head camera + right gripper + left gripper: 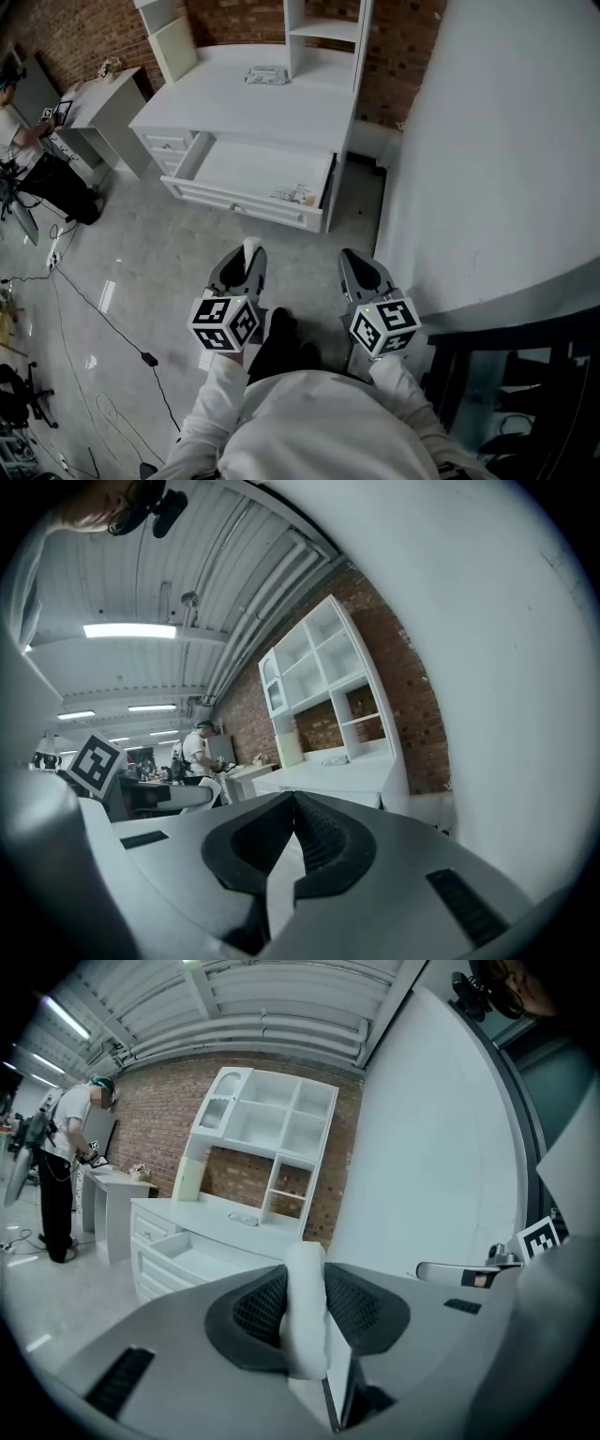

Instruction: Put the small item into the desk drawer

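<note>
My left gripper [249, 251] is shut on a small white roll-shaped item [306, 1309], which sticks up between its black pads; the item's white tip [251, 246] shows in the head view. My right gripper [352, 258] is shut with nothing in it, its pads meeting at the tips [292, 803]. Both are held low in front of me, short of the white desk [281, 108]. The desk's drawer [253, 178] is pulled open, with some small things at its right end [298, 195]. In the left gripper view the open drawer [192, 1258] lies ahead to the left.
A white hutch with shelves [272, 1138] stands on the desk, and a small packet [266, 76] lies on the desktop. A big white curved wall [506, 159] rises at my right. A person [61, 1171] stands at a side table [98, 98] to the left. Cables [103, 319] run over the floor.
</note>
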Motion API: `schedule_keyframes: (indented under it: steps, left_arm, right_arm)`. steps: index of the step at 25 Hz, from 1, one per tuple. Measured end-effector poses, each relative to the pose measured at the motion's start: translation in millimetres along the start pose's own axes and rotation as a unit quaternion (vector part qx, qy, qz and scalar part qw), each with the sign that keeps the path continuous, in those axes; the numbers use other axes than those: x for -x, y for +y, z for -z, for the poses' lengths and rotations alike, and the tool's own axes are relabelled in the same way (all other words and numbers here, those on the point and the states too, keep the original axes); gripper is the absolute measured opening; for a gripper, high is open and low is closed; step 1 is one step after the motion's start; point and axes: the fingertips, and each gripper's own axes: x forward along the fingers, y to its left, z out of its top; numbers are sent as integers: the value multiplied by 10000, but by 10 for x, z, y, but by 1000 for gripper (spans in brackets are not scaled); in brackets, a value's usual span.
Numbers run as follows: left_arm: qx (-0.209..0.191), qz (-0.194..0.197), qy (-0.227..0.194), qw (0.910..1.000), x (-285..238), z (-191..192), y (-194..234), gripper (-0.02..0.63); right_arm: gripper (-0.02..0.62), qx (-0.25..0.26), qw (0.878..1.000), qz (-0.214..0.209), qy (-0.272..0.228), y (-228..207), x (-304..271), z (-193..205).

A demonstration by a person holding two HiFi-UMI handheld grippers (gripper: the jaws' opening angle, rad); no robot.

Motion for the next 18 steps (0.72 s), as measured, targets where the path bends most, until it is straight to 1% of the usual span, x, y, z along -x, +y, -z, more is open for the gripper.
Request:
schedule_keyframes:
  steps: [4, 8, 13, 18]
  left_arm:
    - [68, 22, 28, 10000, -208, -3, 123, 129]
    - [129, 67, 49, 9999, -527, -73, 300, 129]
    - [169, 126, 29, 9998, -1019, -285, 600, 129]
    - [99, 176, 68, 9998, -1543, -516, 935, 129]
  right_arm:
    - [28, -37, 10000, 39, 61, -58, -154, -3]
    - [28, 12, 9998, 155, 97, -189, -450, -64]
    - [28, 71, 9998, 193, 60, -364, -973, -239]
    - [28, 15, 9997, 246, 60, -537, -1599, -426]
